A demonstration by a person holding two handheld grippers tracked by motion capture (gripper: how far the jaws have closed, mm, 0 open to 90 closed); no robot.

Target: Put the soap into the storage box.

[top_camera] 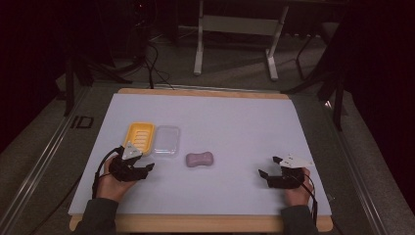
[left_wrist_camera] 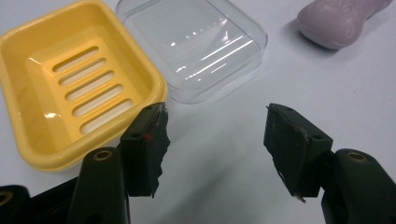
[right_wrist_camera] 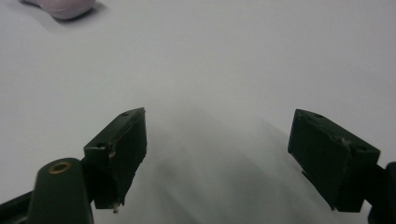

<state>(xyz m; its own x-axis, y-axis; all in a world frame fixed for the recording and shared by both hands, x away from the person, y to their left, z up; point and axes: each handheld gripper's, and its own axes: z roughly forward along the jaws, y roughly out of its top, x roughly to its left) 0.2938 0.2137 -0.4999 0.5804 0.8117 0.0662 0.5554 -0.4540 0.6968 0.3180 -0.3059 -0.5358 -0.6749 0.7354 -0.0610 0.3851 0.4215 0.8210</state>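
the left gripper (top_camera: pixel 145 166) rests near the front left part of the table (top_camera: pixel 235 117), its jaws spread wide and holding nothing. just beyond it stands a yellow soap dish (left_wrist_camera: pixel 70 88) with slots in its floor, and a clear plastic lid (left_wrist_camera: pixel 196 46) lies touching its right side. a purple soap bar (top_camera: pixel 199 159) lies near the middle of the table, apart from the lid. the right gripper (top_camera: pixel 270 166) sits near the front right corner, jaws also spread and empty.
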